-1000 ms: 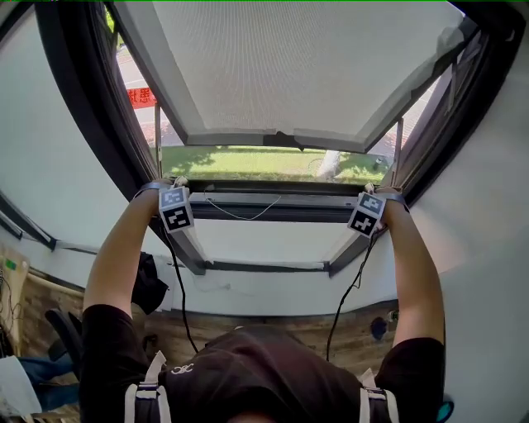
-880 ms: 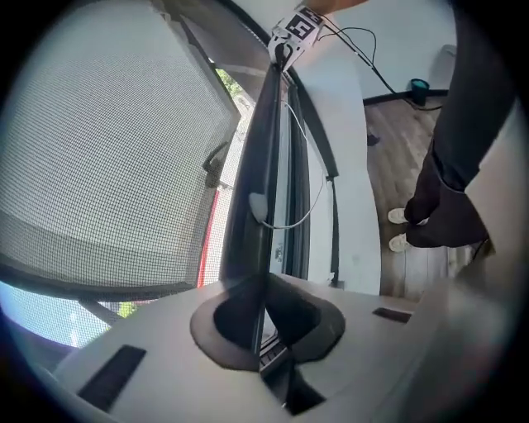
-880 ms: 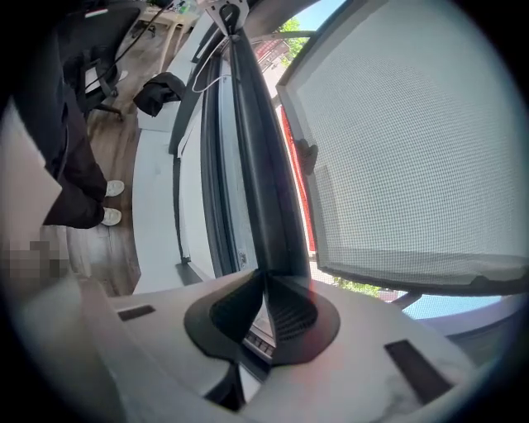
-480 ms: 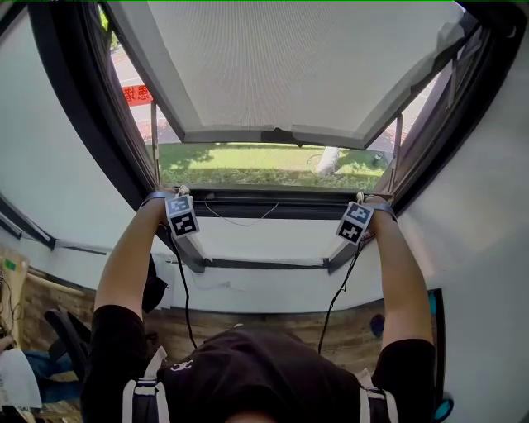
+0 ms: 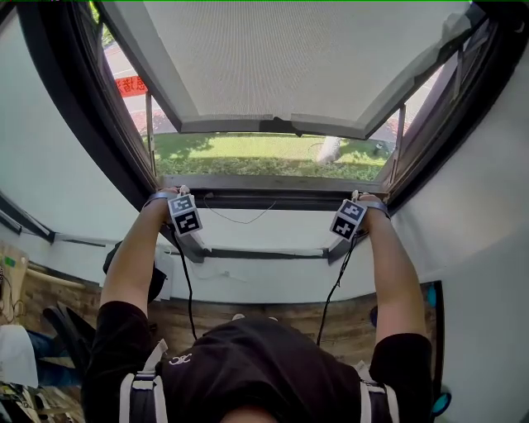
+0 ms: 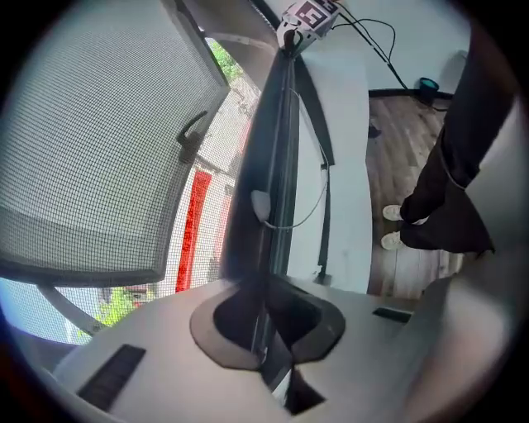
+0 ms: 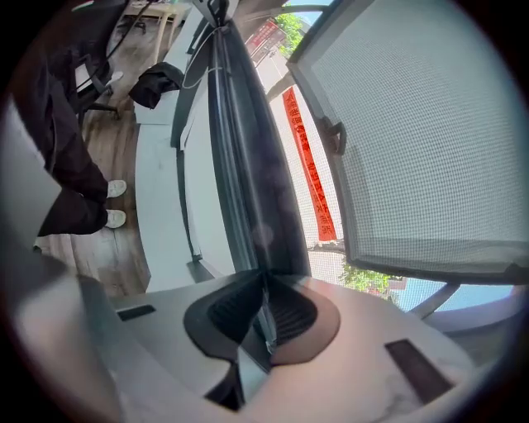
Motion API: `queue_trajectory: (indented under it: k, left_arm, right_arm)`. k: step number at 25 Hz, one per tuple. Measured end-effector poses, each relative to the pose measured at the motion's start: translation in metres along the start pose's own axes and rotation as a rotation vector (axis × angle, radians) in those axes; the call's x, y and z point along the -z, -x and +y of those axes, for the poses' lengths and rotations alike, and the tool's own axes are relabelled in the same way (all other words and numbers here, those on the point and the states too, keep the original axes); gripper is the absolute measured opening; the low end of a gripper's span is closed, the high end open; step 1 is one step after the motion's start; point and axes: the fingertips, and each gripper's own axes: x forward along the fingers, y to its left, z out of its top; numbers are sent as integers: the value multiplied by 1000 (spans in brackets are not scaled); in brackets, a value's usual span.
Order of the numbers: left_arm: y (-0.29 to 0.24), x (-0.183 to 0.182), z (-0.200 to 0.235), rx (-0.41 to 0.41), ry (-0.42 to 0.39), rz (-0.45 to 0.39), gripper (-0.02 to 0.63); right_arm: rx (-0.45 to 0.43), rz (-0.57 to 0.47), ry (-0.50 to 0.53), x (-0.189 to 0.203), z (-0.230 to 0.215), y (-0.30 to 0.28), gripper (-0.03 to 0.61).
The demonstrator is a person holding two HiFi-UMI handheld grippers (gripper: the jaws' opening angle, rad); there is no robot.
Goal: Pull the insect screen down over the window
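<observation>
The insect screen's dark pull bar (image 5: 273, 201) runs across the window just above the white sill (image 5: 264, 235). Its fine mesh (image 5: 281, 58) is stretched over the opening above the bar. My left gripper (image 5: 177, 197) is shut on the bar's left end and my right gripper (image 5: 361, 199) is shut on its right end. In the left gripper view the bar (image 6: 269, 165) runs up out of the closed jaws (image 6: 266, 322) toward the other gripper (image 6: 307, 14), with mesh (image 6: 99, 124) on the left. The right gripper view shows the jaws (image 7: 264, 318) clamped on the bar (image 7: 248, 165).
A thin cord (image 5: 240, 220) hangs in a loop under the bar. Behind the mesh an opened window sash (image 5: 273, 125) tilts outward over grass and a red banner (image 5: 131, 84). Dark window frames (image 5: 91, 107) flank the opening. Wooden floor (image 5: 273, 310) lies below, and gripper cables (image 5: 186, 289) hang down.
Both grippers have brought the bar a little lower toward the sill, and the right one has shifted slightly inward. More open view shows between the sash and the bar.
</observation>
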Motion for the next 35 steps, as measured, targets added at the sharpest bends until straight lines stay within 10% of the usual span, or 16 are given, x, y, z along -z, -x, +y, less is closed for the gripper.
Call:
queue_trajectory:
  k: [11, 23, 27, 35]
  left_arm:
    - [-30, 2, -23, 24, -11, 34, 29]
    - [-36, 2, -18, -91, -6, 30, 29]
    - [-37, 2, -17, -131, 15, 42, 31]
    - [-35, 1, -13, -178, 43, 38, 49]
  right_arm:
    - [-10, 21, 10, -1, 26, -27, 29]
    - [206, -1, -30, 0, 25, -37, 31]
    - [80, 13, -55, 0, 46, -38, 198]
    - [88, 34, -64, 0, 49, -37, 267]
